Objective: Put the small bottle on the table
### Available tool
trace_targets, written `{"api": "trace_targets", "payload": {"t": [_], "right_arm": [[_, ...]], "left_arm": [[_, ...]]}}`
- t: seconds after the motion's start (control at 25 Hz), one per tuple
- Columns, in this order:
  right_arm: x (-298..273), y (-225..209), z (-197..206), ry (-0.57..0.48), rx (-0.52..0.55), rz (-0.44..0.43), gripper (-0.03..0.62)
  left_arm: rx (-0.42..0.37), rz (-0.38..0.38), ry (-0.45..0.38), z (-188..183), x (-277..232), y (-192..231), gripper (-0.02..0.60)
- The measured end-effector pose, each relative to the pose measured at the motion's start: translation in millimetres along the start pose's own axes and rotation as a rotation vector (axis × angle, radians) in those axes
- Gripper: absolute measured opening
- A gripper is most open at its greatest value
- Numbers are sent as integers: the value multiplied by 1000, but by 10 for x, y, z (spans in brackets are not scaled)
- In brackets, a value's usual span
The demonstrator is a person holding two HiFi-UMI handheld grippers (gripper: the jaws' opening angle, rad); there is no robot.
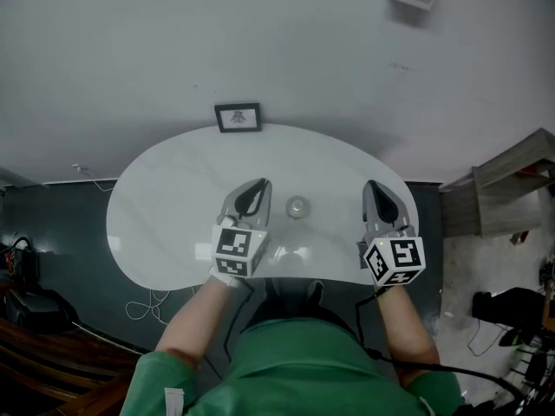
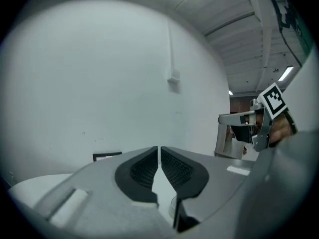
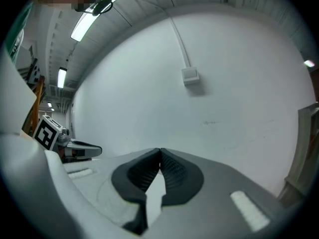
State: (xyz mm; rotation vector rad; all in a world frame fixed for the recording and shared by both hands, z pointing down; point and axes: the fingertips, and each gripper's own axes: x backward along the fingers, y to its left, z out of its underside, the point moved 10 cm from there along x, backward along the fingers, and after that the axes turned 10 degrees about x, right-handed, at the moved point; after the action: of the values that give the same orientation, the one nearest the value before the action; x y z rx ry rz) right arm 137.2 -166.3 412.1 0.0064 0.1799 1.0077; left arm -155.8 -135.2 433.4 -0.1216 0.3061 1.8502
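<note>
The small bottle (image 1: 297,206) stands on the white table (image 1: 165,198), in the gap between the two grippers and touching neither. Just left of it, the left gripper (image 1: 257,189) has its jaws pressed together on nothing. Over on the right, the right gripper (image 1: 375,191) is closed and empty too. A small framed picture (image 1: 238,117) sits at the table's far edge.
</note>
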Motion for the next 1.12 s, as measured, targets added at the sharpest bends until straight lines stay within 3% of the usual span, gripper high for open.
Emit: {"api": "trace_targets", "payload": {"t": [0.6, 1.12], "right_arm": [[-62, 183, -582, -147, 75, -99, -5], [-51, 168, -710, -187, 143, -160, -5]], "left_arm": [[55, -110, -171, -550, 602, -38, 26], [59, -154, -201, -582, 618, -138, 26]]}}
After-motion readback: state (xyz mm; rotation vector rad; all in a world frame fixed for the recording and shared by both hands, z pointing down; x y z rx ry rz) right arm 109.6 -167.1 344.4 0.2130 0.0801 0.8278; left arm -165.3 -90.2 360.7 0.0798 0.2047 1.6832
